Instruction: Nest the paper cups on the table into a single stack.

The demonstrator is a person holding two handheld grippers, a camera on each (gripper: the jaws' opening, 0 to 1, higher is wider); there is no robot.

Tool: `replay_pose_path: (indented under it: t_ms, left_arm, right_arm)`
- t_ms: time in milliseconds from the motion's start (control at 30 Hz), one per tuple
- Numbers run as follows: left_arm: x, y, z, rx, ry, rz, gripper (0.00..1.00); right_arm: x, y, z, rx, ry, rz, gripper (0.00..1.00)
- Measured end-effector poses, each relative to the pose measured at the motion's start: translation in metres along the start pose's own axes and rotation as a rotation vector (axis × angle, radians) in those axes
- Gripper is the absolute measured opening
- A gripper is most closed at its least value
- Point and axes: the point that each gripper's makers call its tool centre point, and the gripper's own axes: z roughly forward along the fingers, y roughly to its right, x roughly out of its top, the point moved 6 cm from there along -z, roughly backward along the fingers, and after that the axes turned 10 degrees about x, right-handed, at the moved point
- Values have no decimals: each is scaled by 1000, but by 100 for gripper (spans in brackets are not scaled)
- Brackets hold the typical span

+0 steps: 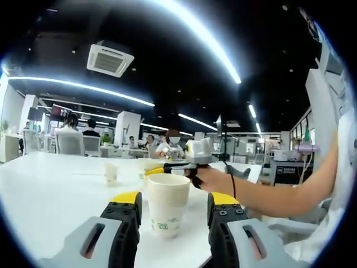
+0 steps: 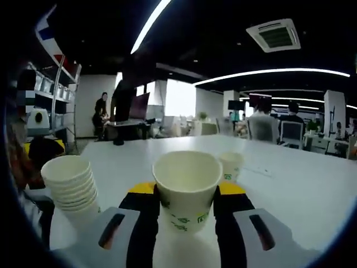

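Note:
A nested stack of white paper cups stands on the white table between the jaws of my left gripper. The jaws are open, with a gap on each side of the stack. The same stack shows at the left of the right gripper view. My right gripper is shut on a single paper cup, its mouth up. In the left gripper view that right gripper comes in from the right, held by a hand, just behind the stack. One more loose cup stands farther out on the table.
The person's forearm crosses the table's right side in the left gripper view. The long table top stretches away. Office chairs, desks and seated people are beyond its far edge. Shelving rises at the left of the right gripper view.

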Motion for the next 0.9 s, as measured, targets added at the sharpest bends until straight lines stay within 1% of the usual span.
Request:
replay_pose_path:
  t_ms: [200,300,433,467,500,667,767,900]
  left_arm:
    - [-6,0,1,-5,-4,-15,50]
    - [-8,-1,2,-8,-4,-21,50]
    - [-10,0,3,-12,-6,-29,49]
    - [-10,0,3,-12,-7,-29,49]
    - [-11,0,3,-14,-8,-28,49]
    - [-13,1,3,-15,-8,-35,49]
    - [-14,2,4,-18,-12,-33,48]
    - [-13,3,3,-17,-13,-31,48]
  right_arm:
    - [8,-21,-26,4,16,7,39]
    - [12,-38,-39,10,31,9,39]
    - [25,-55,-54,16,59,-7,39]
    - [27,-57,-55,17,61,-8,39]
    - [33,-63,-60,21,72,-17,39]
    - [57,-83,-64,54,106,-58,39]
    - [69,-95,-60,73,116,-94,39]
    - [85,-113,-48,127,137,-120,40]
